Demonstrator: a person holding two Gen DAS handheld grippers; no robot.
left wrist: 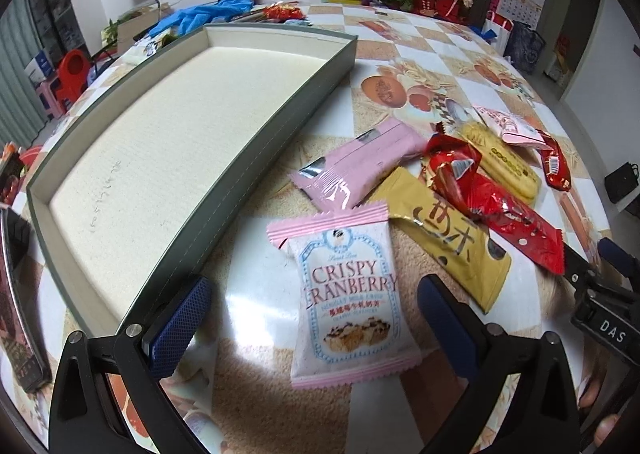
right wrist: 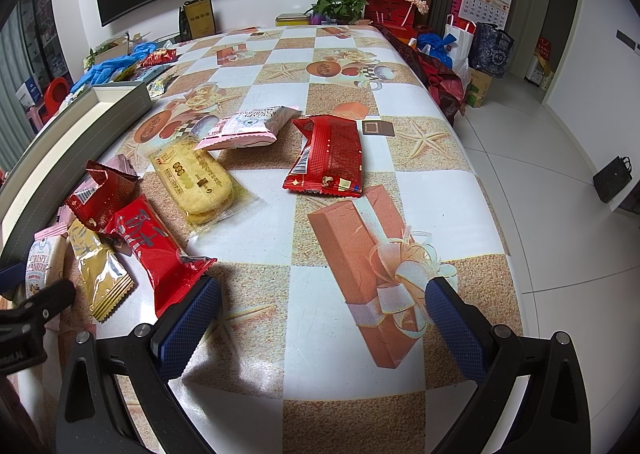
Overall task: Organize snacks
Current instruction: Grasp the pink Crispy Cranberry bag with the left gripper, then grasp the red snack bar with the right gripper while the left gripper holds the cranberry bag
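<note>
two pink-edged cranberry packets (left wrist: 344, 294), three red packets (right wrist: 328, 154), one empty tray (left wrist: 160, 126)

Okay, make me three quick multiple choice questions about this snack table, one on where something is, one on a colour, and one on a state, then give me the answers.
1. Where does the Crispy Cranberry packet lie?
A. inside the tray
B. on the tablecloth between the left gripper's fingers
C. on the floor

2. What colour is the tray's outer wall?
A. grey-green
B. red
C. blue

3. What state is the right gripper in?
A. shut on a red packet
B. shut on nothing
C. open, holding nothing

Answers:
1 B: the packet sits on the cloth with the left gripper open around it.
2 A: the wall is grey-green around a cream lining.
3 C: its fingers stand wide apart over bare tablecloth.
</note>
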